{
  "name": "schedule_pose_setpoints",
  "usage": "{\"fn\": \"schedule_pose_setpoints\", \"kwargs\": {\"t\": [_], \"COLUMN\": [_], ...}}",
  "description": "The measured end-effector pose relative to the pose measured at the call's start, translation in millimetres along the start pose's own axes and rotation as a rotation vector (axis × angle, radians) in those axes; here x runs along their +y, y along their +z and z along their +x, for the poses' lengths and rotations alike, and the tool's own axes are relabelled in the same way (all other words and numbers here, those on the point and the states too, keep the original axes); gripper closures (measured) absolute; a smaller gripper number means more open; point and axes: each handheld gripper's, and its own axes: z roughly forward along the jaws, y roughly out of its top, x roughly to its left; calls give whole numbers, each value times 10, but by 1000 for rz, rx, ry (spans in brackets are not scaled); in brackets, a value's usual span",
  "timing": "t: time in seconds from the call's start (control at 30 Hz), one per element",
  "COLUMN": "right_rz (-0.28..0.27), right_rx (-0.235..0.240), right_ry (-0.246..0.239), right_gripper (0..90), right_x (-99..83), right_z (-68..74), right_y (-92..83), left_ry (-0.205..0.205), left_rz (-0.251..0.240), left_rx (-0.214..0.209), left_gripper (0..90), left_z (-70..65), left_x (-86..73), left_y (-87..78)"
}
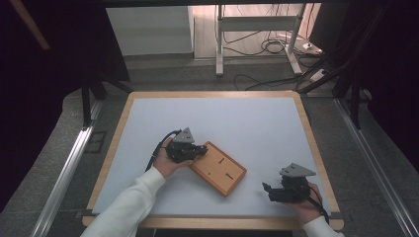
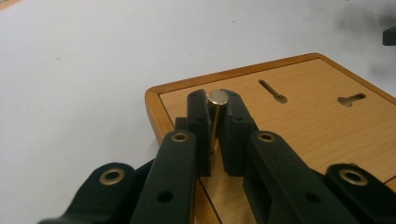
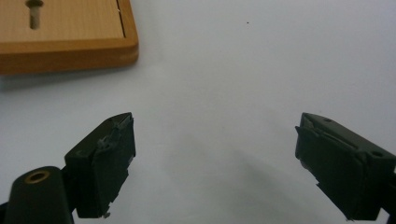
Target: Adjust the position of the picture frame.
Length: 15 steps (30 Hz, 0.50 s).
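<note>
The left gripper (image 2: 214, 119) reaches over the wooden board (image 2: 299, 121), squeezing a shiny metal pin (image 2: 215, 116) upright between its tips. The right gripper (image 3: 215, 158) rests wide open.

Metal pin (image 2: 216, 116) lower end hidden between left gripper (image 2: 215, 100) pads; wooden board (image 3: 65, 39) cut off at frame edge.

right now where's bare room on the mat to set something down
The far half of the white mat beyond the wooden board is bare, and the near left corner. Crowded at the board, where the left gripper holds a metal pin.
</note>
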Motion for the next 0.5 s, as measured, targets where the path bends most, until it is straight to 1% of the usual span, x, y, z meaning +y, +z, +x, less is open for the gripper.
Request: {"fn": "schedule_pose_setpoints", "kwargs": {"t": [0.1, 0.17, 0.3, 0.43, 0.47, 0.5], "right_rz": [0, 1, 2, 1, 2, 2], "right_rx": [2, 3, 4, 4, 4, 4], "right_ry": [-2, -3, -3, -3, -3, -4], "right_gripper": [122, 122, 122, 122, 122, 122], "right_x": [-7, -8, -8, -8, -7, -7], "right_z": [-4, -4, 0, -1, -2, -3], "right_y": [-5, -7, -7, -2, -4, -5], "left_ry": [6, -2, -12, -21, -27, -43], "left_rz": [2, 2, 2, 17, 24, 34], "left_rx": [-9, -24, -37, -32, -24, -10], "left_gripper": [845, 845, 844, 844, 842, 839], "left_z": [-3, 5, 32, 61, 65, 57], "left_x": [9, 10, -18, -80, -100, -116], "left_y": [43, 78, 131, 183, 201, 222]}}
